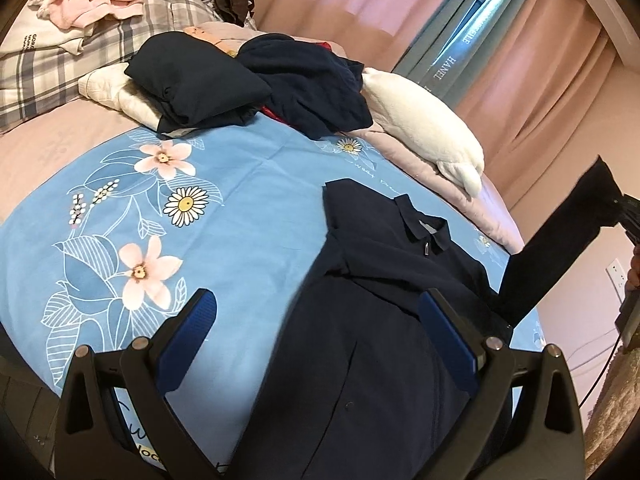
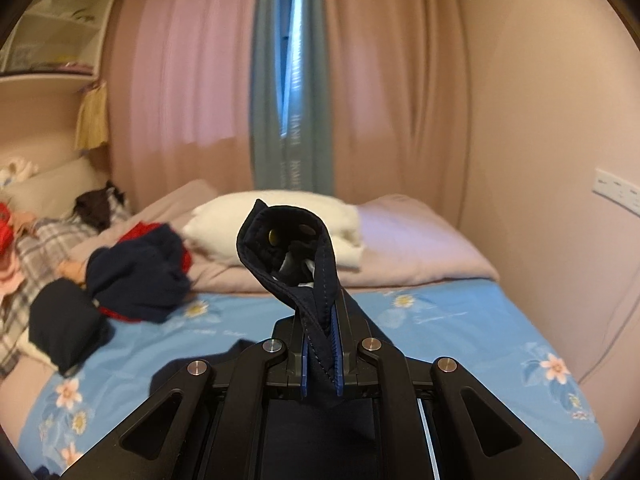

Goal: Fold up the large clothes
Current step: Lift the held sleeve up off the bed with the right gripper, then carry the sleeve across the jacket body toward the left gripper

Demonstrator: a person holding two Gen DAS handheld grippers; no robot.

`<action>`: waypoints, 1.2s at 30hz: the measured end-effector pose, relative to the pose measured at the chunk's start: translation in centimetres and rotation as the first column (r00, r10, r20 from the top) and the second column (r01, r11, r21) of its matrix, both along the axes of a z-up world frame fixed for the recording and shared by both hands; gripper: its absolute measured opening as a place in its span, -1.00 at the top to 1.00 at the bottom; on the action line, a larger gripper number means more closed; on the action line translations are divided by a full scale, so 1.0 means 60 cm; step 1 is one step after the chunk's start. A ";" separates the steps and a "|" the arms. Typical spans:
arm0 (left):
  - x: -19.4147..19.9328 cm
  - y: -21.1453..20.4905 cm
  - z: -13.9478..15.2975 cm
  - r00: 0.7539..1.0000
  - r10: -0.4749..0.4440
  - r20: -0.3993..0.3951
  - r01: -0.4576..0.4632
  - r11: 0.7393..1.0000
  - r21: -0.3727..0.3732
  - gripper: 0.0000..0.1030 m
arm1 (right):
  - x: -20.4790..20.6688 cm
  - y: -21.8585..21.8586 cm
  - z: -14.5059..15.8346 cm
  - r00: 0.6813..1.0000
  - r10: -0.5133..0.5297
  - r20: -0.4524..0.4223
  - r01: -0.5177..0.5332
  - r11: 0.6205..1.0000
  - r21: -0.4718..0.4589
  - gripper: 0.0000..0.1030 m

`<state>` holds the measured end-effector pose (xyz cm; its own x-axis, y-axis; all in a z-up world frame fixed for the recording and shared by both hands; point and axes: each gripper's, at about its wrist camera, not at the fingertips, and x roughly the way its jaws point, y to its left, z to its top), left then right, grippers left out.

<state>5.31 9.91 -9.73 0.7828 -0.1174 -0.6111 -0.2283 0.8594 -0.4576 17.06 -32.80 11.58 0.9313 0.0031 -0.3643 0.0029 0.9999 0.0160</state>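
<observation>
The left gripper hangs above the bed with its blue-padded fingers spread wide and nothing between them. Under and just ahead of it lies the dark navy collared shirt, spread front-up on the light blue floral bedsheet, its collar pointing away from the gripper and its body running back beneath the right-hand finger. One long navy sleeve rises off the bed to the right of this gripper, pulled taut up to the right gripper at the edge of the view.

In the right wrist view, the right gripper is clamped tight on that sleeve's cuff, which curls upward past the fingertips and shows a small round snap on its inner face. Below and ahead of this gripper stretches the blue sheet, with a white plush pillow beyond the cuff and a loose heap of dark navy and red clothes off to its left. A folded navy garment sits nearer, on the left. Pink curtains hang behind the bed.
</observation>
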 end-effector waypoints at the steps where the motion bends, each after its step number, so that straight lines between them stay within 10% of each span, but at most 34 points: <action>1: 0.000 0.001 -0.001 1.000 0.001 -0.002 -0.001 1.000 0.001 -0.96 | -0.001 0.009 -0.005 1.000 0.015 -0.006 -0.015 1.000 0.000 0.80; 17: -0.003 0.015 -0.025 0.999 0.014 -0.042 -0.014 1.000 -0.007 -0.97 | 0.010 0.195 -0.175 0.920 0.301 -0.251 -0.318 0.948 -0.028 0.80; 36: 0.007 0.035 -0.058 0.995 0.035 -0.091 -0.038 0.999 -0.026 -0.97 | 0.019 0.283 -0.307 0.810 0.386 -0.441 -0.404 0.913 0.058 0.79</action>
<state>5.74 12.02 -13.22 0.7288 -0.1075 -0.6762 -0.3007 0.8370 -0.4571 18.23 -15.83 -6.82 0.5986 0.3151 -0.7365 -0.3944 0.9162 0.0715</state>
